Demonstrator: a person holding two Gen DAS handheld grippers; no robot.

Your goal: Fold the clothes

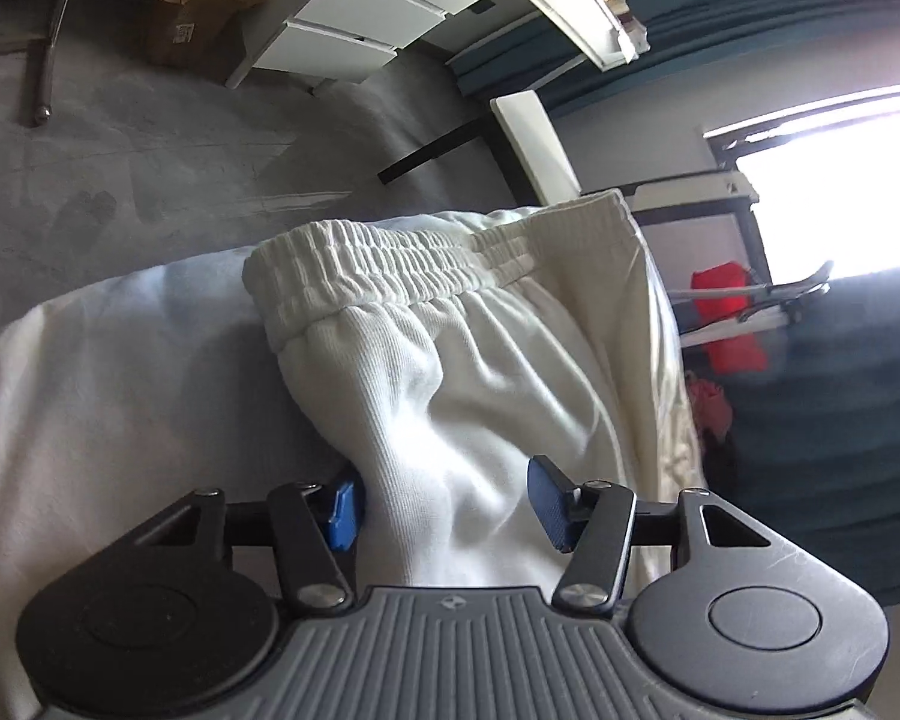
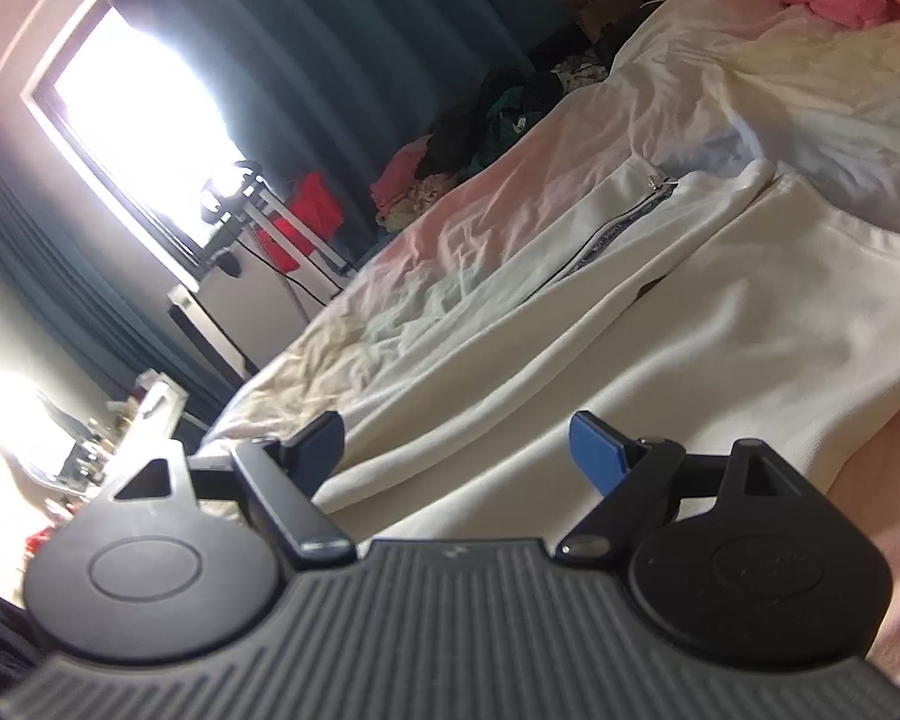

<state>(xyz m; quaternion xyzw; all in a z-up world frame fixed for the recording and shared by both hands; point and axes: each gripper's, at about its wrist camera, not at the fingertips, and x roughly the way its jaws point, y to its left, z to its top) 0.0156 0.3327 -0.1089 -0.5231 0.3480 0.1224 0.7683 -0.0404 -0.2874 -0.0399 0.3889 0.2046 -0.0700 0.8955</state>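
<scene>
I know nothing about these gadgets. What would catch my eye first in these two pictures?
Probably the white trousers, their gathered elastic waistband at the middle of the left view, bunched between the blue-tipped fingers of the left gripper. In the right view they lie flat across the rumpled bed sheet, beyond the open right gripper. A glaring window shines upper left.
</scene>
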